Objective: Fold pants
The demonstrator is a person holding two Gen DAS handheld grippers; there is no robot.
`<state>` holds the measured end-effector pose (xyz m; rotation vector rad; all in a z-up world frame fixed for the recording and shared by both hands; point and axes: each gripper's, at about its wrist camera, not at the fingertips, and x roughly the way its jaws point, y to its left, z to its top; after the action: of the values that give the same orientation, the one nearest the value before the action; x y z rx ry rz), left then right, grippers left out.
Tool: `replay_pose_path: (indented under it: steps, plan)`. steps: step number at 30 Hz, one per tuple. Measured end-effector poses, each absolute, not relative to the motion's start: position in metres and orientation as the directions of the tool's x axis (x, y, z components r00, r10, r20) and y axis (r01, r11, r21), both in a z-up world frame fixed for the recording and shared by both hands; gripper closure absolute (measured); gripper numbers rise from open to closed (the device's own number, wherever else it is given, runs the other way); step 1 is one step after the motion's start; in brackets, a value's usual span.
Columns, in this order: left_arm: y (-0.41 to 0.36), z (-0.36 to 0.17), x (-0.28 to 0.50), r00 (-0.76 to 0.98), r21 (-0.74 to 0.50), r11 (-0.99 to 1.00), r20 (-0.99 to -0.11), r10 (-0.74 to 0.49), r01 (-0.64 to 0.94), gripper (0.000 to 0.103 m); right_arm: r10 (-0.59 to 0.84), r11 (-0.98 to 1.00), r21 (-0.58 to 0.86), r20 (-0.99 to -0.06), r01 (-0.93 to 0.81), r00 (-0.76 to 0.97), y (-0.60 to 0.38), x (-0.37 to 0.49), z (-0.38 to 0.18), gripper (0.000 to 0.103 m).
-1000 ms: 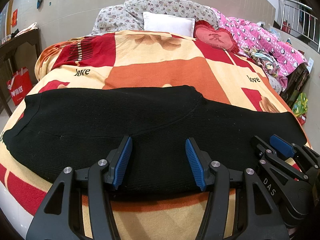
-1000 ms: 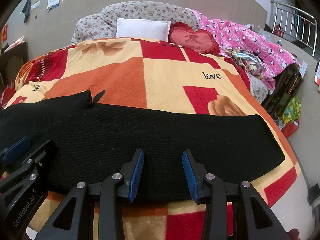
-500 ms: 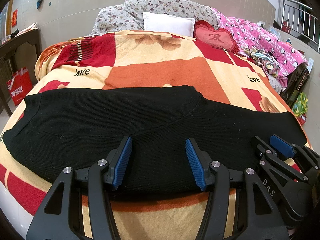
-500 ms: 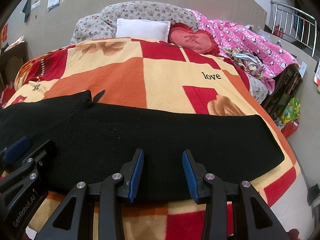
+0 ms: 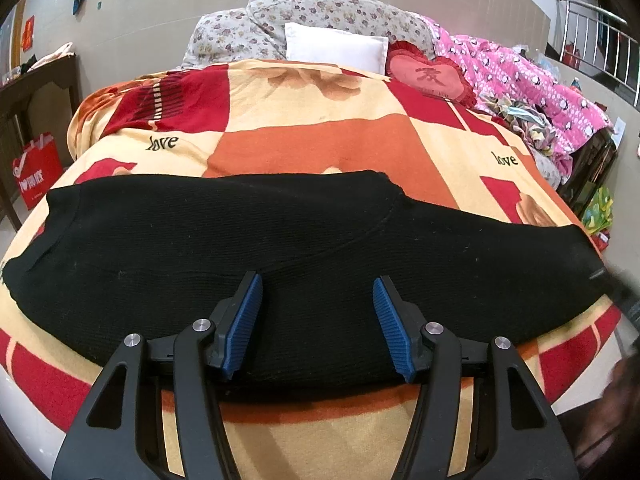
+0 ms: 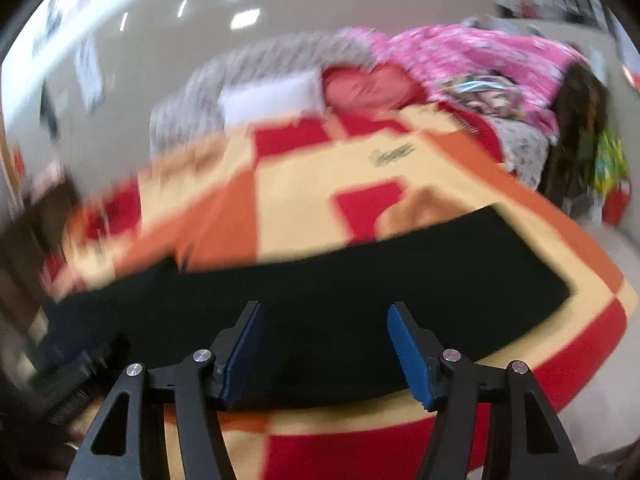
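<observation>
Black knit pants [image 5: 280, 248] lie flat across the near part of the bed, waist to the left, leg ends to the right, on a red, orange and cream blanket [image 5: 320, 140]. My left gripper [image 5: 316, 284] hovers over their near edge around the middle, its jaws opening a little with nothing between them. In the blurred right wrist view the pants [image 6: 360, 288] run slantwise. My right gripper [image 6: 324, 312] is above their near edge toward the leg end, jaws opening, with only cloth below them. The right gripper [image 5: 624, 300] shows as a dark blur at the left view's right edge.
At the head of the bed lie a white pillow [image 5: 336, 46], a red heart cushion [image 5: 428, 76] and a flowered bolster [image 5: 320, 12]. A pink quilt [image 5: 540, 88] is heaped at the right. A dark wooden table [image 5: 36, 92] and a red bag [image 5: 38, 172] stand left.
The right gripper has swung to the right, rolled and spread its jaws wider. In the left view it has slid out to the right edge. The left gripper has held its place.
</observation>
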<state>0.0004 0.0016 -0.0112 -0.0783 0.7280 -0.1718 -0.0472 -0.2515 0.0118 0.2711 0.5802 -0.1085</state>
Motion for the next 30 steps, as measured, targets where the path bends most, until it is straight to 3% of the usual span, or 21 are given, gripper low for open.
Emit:
replay_pose_path:
  steps: [7,11,13,16,19,22,26,30]
  plan:
    - [0.002,-0.011,0.0,0.732,-0.134,0.982,-0.654,-0.189,0.134,0.041,0.026,0.851,0.475,-0.463,0.223,0.886,-0.379,-0.092,0.025,0.041]
    - [0.004,-0.011,0.001,0.732,-0.147,0.98,-0.652,-0.199,0.136,0.041,0.174,0.765,0.614,-0.49,0.196,0.854,-0.418,-0.095,0.005,0.041]
    - [0.004,-0.011,0.001,0.732,-0.149,0.979,-0.651,-0.201,0.137,0.04,0.18,0.728,0.641,-0.521,0.244,0.834,-0.426,-0.096,-0.007,0.041]
    - [0.005,-0.011,0.0,0.732,-0.156,0.978,-0.649,-0.208,0.14,0.04,0.245,0.699,0.684,-0.505,0.21,0.828,-0.427,-0.092,-0.013,0.041]
    - [0.005,-0.011,0.0,0.731,-0.158,0.977,-0.649,-0.213,0.144,0.038,0.418,0.586,0.799,-0.441,0.135,0.794,-0.428,-0.077,-0.025,0.044]
    - [0.005,-0.01,-0.001,0.73,-0.158,0.977,-0.648,-0.214,0.147,0.038,0.378,0.576,0.794,-0.471,0.195,0.797,-0.433,-0.073,-0.02,0.045]
    - [0.005,-0.01,0.0,0.73,-0.16,0.976,-0.648,-0.217,0.148,0.038,0.34,0.528,0.809,-0.48,0.258,0.809,-0.438,-0.079,-0.025,0.054]
    - [0.005,-0.01,0.0,0.73,-0.157,0.977,-0.649,-0.215,0.148,0.038,0.369,0.591,0.774,-0.509,0.226,0.778,-0.432,-0.074,-0.019,0.054]
